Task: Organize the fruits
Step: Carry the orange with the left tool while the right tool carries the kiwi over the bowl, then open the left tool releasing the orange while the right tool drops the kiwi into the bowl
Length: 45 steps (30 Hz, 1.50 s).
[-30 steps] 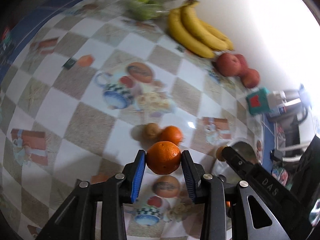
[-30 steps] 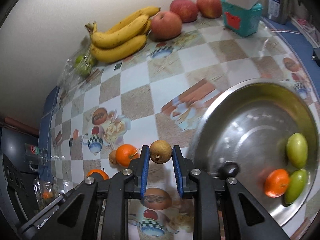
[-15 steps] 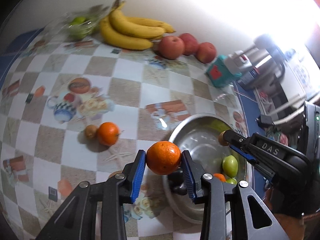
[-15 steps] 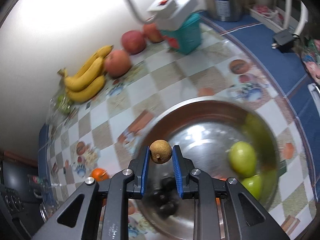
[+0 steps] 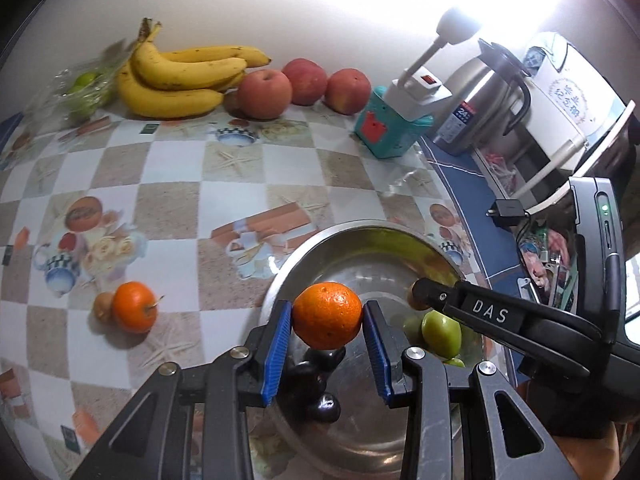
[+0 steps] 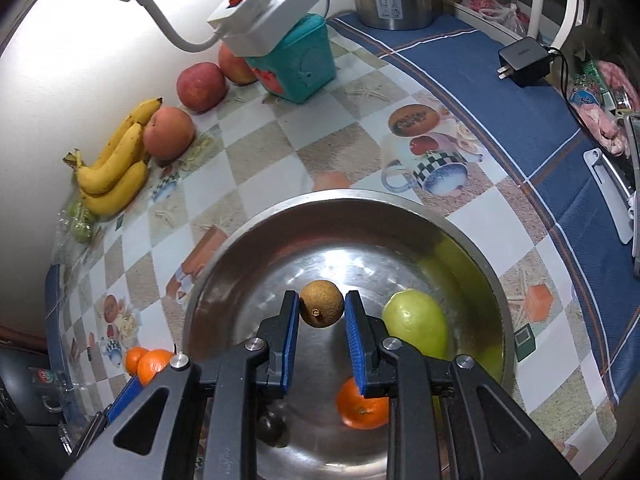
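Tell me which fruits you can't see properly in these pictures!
- Fruit in the plastic bag: left wrist view, blurred, wrapped; kind unclear.
- Dark fruits in the bowl: left wrist view, partly behind the left gripper.
- Orange in the bowl: right wrist view, half hidden by the right gripper.
- Bowl: near rim cut off.

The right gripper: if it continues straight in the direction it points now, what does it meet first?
Probably the bare inside of the steel bowl. The right gripper, shut on a small brown fruit, aims at the bowl's shiny floor beside the green fruit; depth is unclear.
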Tool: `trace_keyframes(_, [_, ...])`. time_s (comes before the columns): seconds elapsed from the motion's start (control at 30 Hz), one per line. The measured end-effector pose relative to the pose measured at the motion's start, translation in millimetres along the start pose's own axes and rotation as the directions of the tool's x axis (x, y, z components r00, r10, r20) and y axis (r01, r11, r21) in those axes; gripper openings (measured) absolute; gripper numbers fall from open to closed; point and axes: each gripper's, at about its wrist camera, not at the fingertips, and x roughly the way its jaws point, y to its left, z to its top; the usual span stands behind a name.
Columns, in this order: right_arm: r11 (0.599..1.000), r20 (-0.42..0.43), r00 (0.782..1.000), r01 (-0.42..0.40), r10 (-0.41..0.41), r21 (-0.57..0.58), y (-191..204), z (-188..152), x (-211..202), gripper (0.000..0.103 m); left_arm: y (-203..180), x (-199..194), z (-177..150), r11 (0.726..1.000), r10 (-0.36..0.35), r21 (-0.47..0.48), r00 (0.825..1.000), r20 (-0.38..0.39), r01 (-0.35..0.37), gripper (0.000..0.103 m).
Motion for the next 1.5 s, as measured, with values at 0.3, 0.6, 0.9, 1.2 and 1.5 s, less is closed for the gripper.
trace_keyframes(0.3, [0.999, -0.007, 0.999, 0.034, -0.034, -0.017, -1, -2, 7, 0.024, -4, 22, -1, 1.0, 0.001, 0.02, 1.0, -0.017, -0.001, 0.039])
trace_keyframes(0.6, [0.996, -0.007, 0.998, 0.069, -0.069, -0.054, 4, -2, 14, 0.025, -6, 36, -1, 0.999, 0.021, 0.039, 0.999, -0.038, -0.019, 0.039])
trace_keyframes(0.9, [0.995, -0.02, 0.996, 0.082, -0.083, -0.056, 2, -3, 21, 0.025, -5, 44, -1, 0.999, 0.038, 0.04, 0.998, -0.055, -0.036, 0.04])
trace_keyframes(1.2, [0.995, -0.013, 0.996, 0.084, -0.084, -0.05, 2, -3, 20, 0.025, -5, 39, 1, 0.999, 0.035, 0.041, 0.998, -0.045, -0.033, 0.041])
trace_keyframes(1.5, [0.996, 0.005, 0.997, 0.08, -0.08, -0.034, 0, 0, 12, 0.025, -6, 28, 6, 0.999, 0.017, 0.042, 1.0, -0.019, -0.016, 0.048])
